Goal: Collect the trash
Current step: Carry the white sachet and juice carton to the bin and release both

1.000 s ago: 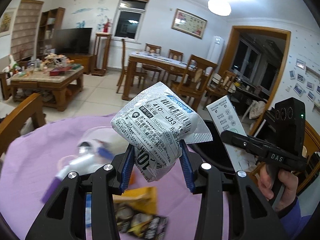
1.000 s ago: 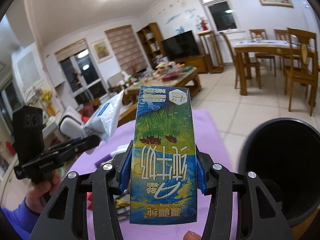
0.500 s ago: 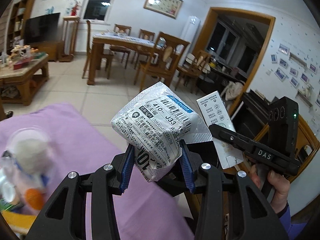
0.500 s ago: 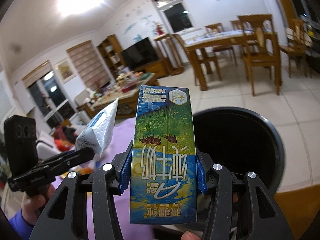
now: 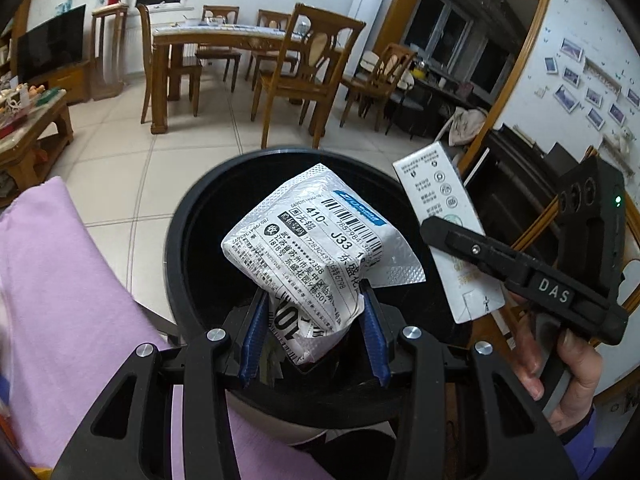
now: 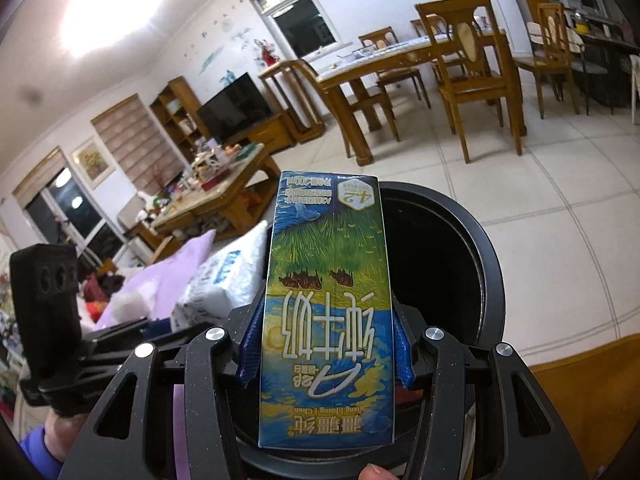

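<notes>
Black bin [image 5: 176, 248] beneath one clamped white pouch [image 5: 308, 248], one milk carton [image 6: 326, 304].

Living-dining room: pale tiled floor [image 5: 188, 184]; wooden dining table [image 5: 224, 38] with chairs [image 5: 304, 60] at far centre; television [image 6: 234, 112] and shelving on far left wall; cluttered coffee table [image 6: 224, 188]; dark window [image 6: 298, 20]; bright ceiling lamp [image 6: 116, 4]; wood-framed doorway [image 5: 472, 40] right.

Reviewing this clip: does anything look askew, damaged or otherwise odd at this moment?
Nothing alarming. The left gripper pinches a crumpled white courier bag over the black bin. The right gripper clamps a milk carton with its print upside down, also over the bin. No spill shows.
</notes>
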Demonstrator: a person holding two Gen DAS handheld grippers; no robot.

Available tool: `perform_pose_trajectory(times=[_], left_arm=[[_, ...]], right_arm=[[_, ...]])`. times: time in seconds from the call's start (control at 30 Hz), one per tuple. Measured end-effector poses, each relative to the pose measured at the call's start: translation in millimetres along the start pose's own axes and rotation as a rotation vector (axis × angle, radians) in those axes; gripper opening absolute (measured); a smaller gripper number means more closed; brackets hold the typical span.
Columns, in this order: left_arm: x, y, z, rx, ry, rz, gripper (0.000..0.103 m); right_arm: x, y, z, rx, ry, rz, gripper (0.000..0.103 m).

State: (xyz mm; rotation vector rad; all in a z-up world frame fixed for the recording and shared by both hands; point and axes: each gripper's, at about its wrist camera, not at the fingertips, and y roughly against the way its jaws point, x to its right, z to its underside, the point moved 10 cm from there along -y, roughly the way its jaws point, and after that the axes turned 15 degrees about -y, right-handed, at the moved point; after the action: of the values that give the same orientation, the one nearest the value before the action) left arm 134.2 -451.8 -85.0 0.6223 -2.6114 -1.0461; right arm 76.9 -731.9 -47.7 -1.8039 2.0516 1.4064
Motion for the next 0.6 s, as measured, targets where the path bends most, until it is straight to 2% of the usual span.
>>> perform_pose_trajectory(times=[0.43, 0.47, 0.57, 0.6], left_arm=[[6.3, -14.6, 3.1, -0.040, 0.004, 0.006, 0.044], [6.2, -14.5, 2.6, -0.039, 0.004, 0.005, 0.047], [7.9, -13.0, -1.0, -0.039, 0.005, 0.002, 0.052], [8.8, -11.3, -1.3, -0.036, 0.004, -0.001, 0.054]], right_arm=[[-17.4, -15.1, 11.8, -0.006, -0.013, 0.020, 0.052], [-19.2, -15.0, 10.5, -0.005, -0.012, 0.021, 0.053], [-21.7, -13.8, 11.9, 0.003, -0.015, 0.024, 0.067], [-23.1, -14.1, 12.4, 0.005, -0.015, 0.023, 0.067]])
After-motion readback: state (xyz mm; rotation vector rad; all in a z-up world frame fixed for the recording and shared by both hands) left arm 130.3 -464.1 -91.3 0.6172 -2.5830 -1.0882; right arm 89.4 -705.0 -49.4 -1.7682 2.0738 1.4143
